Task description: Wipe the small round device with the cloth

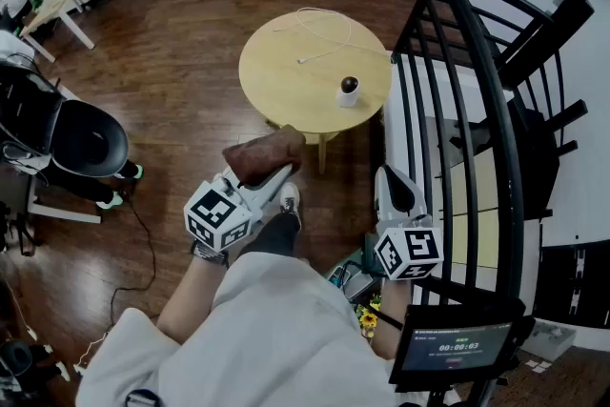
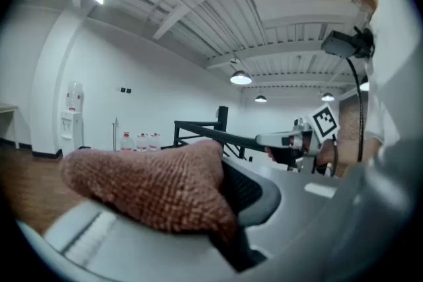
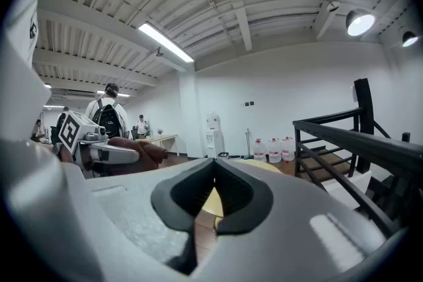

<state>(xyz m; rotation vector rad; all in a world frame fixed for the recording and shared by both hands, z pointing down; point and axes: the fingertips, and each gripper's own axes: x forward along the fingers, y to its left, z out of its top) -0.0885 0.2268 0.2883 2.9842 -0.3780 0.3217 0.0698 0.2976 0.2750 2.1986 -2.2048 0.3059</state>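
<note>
Your left hand-held gripper (image 1: 282, 174) squeezes the brown cloth (image 1: 259, 157), just short of the round desk (image 1: 286, 71). Your right hand-held gripper (image 1: 389, 178) is closed tight with nothing in it. The small round device (image 1: 349, 91) sits on the desk's right side.

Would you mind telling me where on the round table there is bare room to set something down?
The round table is bare across its left half and near edge, bordered by the white cable behind and the small round device to the right. The right side is crowded: device, cable, and the black railing close by.
</note>
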